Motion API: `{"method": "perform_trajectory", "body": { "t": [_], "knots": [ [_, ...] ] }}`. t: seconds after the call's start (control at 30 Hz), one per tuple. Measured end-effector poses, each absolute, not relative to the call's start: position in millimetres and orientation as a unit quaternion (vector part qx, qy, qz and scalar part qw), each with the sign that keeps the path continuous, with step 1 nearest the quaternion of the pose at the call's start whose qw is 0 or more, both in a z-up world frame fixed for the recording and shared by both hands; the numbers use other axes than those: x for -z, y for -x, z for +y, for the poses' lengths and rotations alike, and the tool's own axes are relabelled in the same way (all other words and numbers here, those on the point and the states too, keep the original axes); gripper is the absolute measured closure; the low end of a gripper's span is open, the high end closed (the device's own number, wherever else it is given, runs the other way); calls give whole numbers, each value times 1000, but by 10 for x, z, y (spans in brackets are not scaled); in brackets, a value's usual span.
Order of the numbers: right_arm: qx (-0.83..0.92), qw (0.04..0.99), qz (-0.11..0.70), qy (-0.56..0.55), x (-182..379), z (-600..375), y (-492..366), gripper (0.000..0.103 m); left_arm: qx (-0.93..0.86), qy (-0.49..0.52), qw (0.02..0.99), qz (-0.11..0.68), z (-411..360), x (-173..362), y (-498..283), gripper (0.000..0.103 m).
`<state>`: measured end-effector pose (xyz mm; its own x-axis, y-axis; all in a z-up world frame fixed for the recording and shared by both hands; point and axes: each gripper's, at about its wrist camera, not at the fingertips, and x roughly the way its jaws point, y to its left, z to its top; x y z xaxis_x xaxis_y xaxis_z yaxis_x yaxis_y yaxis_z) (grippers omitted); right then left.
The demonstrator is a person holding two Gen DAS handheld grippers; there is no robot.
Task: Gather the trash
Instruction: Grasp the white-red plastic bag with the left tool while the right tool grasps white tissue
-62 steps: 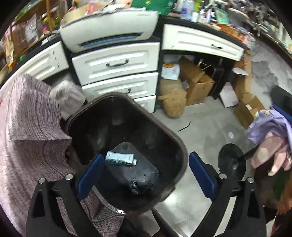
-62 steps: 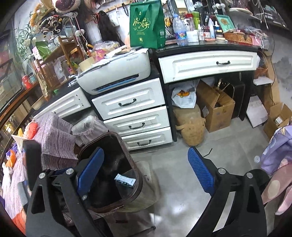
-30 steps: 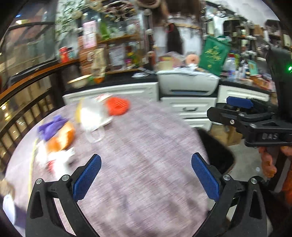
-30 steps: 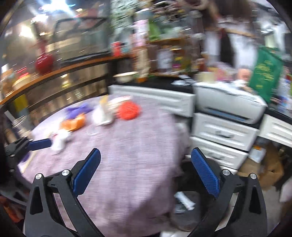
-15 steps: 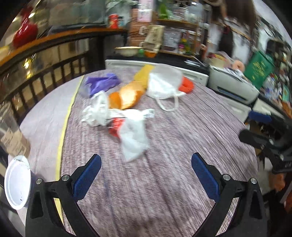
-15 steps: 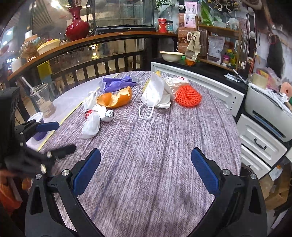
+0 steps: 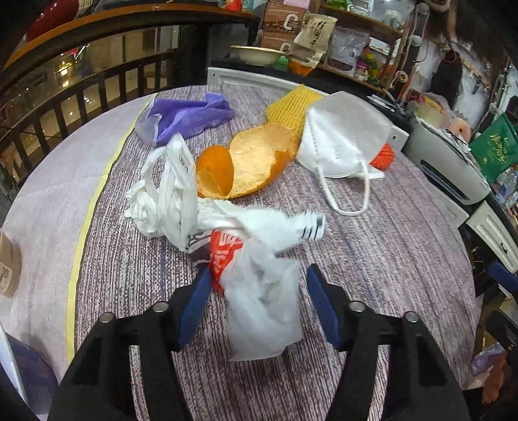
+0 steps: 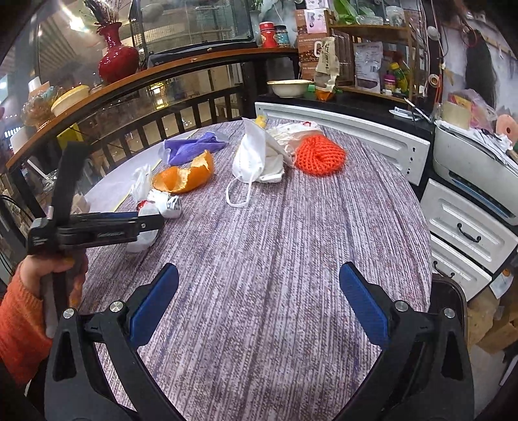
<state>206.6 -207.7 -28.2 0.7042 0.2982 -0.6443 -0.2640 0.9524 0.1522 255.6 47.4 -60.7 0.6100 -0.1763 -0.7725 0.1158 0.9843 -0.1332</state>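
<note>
White plastic bag (image 7: 259, 291) positioned between blue pads of left gripper (image 7: 259, 302), jaws partly closed, contact not confirmed. Right gripper (image 8: 259, 307) held wide open, empty, above bare tablecloth (image 8: 291, 243). Orange peel (image 7: 249, 165), mask (image 7: 340, 142) located beyond.

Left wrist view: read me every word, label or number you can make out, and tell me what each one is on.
"桂圆干": on the tan paper pouch on the shelf.
Green bag: gold characters, too blurred to read.
White mask: small print, too small to read.
Plastic bag: red and grey lettering, blurred.
Cardboard label: too small.
</note>
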Motion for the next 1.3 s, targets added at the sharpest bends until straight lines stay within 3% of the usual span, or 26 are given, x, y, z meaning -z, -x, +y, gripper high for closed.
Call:
{"method": "perform_trajectory", "body": {
  "t": [0.2, 0.63, 0.87, 1.03, 1.1, 1.2, 1.3],
  "knots": [
    [-162, 920, 357, -29, 261, -2126, -2091, 5, 77, 58, 902, 421, 602, 589, -2401, 86],
    [-303, 875, 378, -14, 217, -1186, -2505, 6, 68, 62, 939, 332, 787, 142, -1743, 91],
    [-321, 856, 404, 34, 381, -635, -3112, 27, 70, 91, 943, 313, 894, 62, -1710, 91],
    [-311, 850, 411, 113, 521, -311, -3365, 33, 75, 102, 941, 313, 928, 86, -1712, 91],
    [-308, 847, 412, 135, 587, -275, -3396, 53, 77, 106, 940, 316, 941, 107, -1724, 91],
    [-324, 844, 409, 123, 606, -315, -3376, 64, 76, 110, 939, 318, 960, 139, -1730, 91],
    [-344, 842, 403, 102, 572, -413, -3273, 66, 75, 113, 938, 320, 983, 157, -1741, 91]
  ]
}}
